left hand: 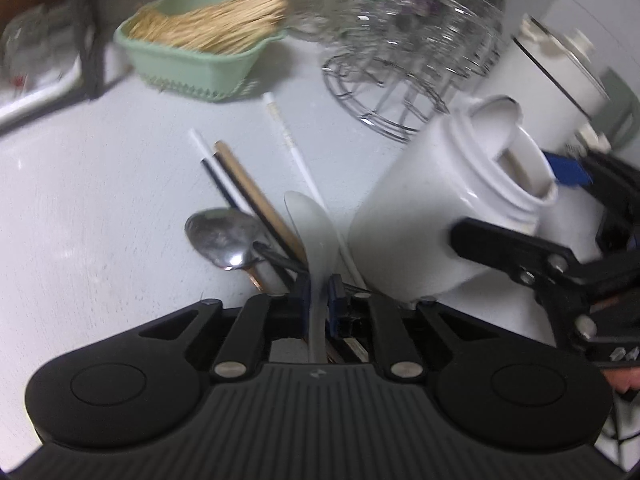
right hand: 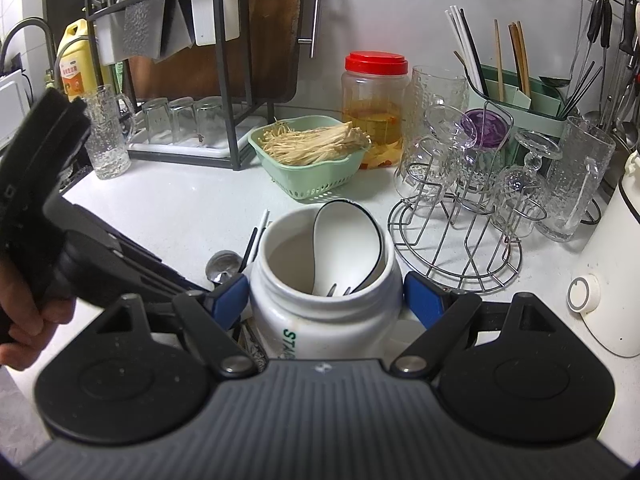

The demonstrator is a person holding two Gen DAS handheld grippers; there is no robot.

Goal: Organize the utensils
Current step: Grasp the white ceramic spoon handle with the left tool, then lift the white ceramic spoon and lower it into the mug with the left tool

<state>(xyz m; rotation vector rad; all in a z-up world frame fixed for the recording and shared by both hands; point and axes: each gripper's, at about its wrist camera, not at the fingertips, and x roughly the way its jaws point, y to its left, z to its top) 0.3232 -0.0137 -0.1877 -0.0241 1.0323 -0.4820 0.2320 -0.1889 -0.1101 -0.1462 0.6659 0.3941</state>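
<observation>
In the left wrist view my left gripper (left hand: pixel 320 300) is shut on the handle of a white spoon (left hand: pixel 314 232), whose bowl points away over the counter. A metal spoon (left hand: pixel 220 238), dark and wooden chopsticks (left hand: pixel 248 188) and a white chopstick (left hand: pixel 296 152) lie under and beside it. To the right, a white jar (left hand: pixel 432 200) is tilted. In the right wrist view my right gripper (right hand: pixel 326 300) is shut on this jar (right hand: pixel 320 320), its blue pads pressing both sides. Inside the jar are a black-rimmed white spoon (right hand: pixel 348 236) and a fork (right hand: pixel 340 290).
A green basket of enoki mushrooms (right hand: pixel 312 160) sits behind the jar. A wire rack of glasses (right hand: pixel 460 232) stands at the right, with a white appliance (right hand: pixel 612 280) beyond it. At the back are a red-lidded jar (right hand: pixel 374 112), a green utensil holder (right hand: pixel 516 100) and a dish rack (right hand: pixel 192 80).
</observation>
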